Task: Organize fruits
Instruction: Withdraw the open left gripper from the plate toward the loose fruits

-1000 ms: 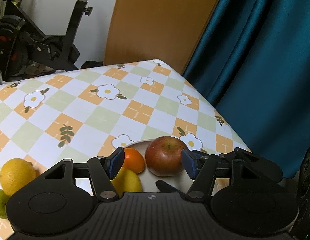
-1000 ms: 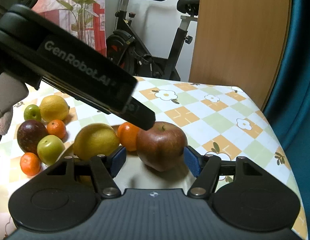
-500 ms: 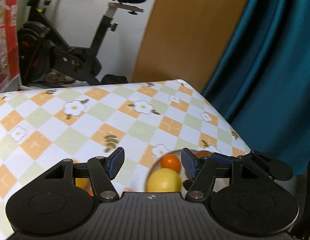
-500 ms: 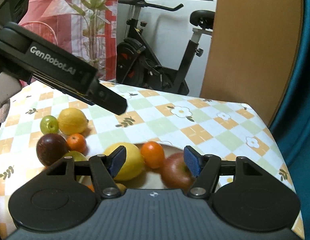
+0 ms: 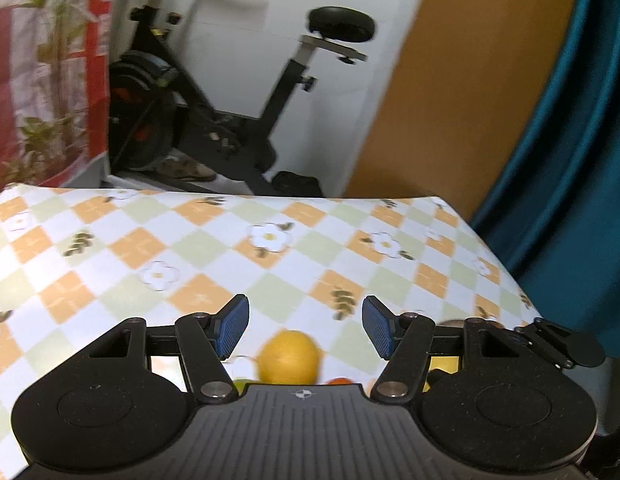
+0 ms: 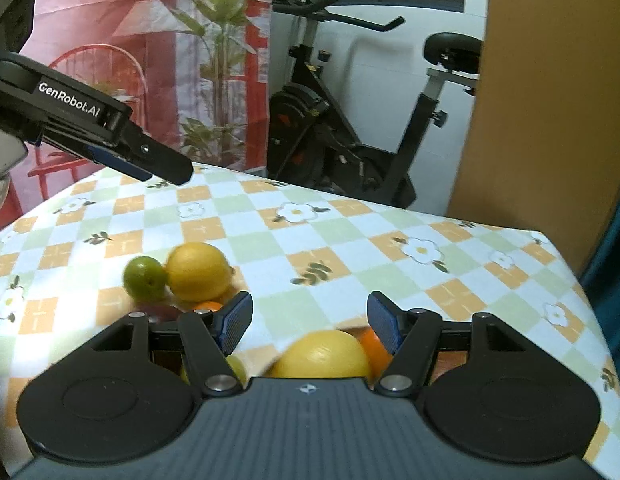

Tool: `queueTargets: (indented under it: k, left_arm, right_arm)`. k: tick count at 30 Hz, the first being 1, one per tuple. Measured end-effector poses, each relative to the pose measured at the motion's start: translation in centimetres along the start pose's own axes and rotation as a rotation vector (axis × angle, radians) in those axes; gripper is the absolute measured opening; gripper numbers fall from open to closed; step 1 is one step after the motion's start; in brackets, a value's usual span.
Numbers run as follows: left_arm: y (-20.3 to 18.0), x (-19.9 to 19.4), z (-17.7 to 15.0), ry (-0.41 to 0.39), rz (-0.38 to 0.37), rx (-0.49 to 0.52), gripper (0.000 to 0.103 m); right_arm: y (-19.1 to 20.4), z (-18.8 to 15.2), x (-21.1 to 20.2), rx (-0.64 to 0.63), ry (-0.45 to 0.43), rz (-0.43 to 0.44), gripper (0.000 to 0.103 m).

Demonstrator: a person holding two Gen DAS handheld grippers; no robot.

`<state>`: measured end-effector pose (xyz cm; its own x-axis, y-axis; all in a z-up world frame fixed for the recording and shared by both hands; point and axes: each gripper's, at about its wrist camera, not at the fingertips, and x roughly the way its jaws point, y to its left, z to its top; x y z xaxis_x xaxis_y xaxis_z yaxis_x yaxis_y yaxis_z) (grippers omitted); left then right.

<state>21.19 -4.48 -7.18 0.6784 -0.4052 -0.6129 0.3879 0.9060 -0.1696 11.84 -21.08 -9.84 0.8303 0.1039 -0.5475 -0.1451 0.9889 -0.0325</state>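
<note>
My left gripper (image 5: 302,326) and right gripper (image 6: 308,322) both gape, holding nothing. Lemon (image 6: 199,271) touches lime (image 6: 145,279) on the table (image 6: 350,248); exercise bike (image 6: 350,132) behind. Left gripper reads "GenRobot.AI".

The tablecloth (image 6: 350,248) is checked in orange, pale green and white, with white flowers and green sprigs. On it, at nine o'clock in the right wrist view, a yellow lemon (image 6: 199,271) touches a green lime (image 6: 145,279). Both grippers are black with blue pads (image 5: 233,325).
</note>
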Motion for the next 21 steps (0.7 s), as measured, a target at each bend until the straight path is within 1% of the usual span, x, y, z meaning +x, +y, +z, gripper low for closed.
queueTargets:
  k: [4, 7, 14, 21]
  left_arm:
    - [1.5, -0.3, 0.0, 0.003, 0.021, -0.014, 0.065]
    - [2.2, -0.6, -0.4, 0.011, 0.019, -0.018, 0.065]
    - [2.3, -0.5, -1.8, 0.048, 0.002, -0.004, 0.065]
    - [2.4, -0.5, -3.3, 0.075, -0.014, -0.014, 0.065]
  right_arm:
    - [1.1, 0.5, 0.8, -0.014, 0.001, 0.03, 0.067]
    - [1.7, 0.8, 1.1, -0.018, 0.001, 0.052, 0.067]
    - [3.8, 0.5, 1.3, -0.037, 0.009, 0.125, 0.067]
    - [6.3, -0.4, 2.5, -0.075, 0.061, 0.214, 0.066]
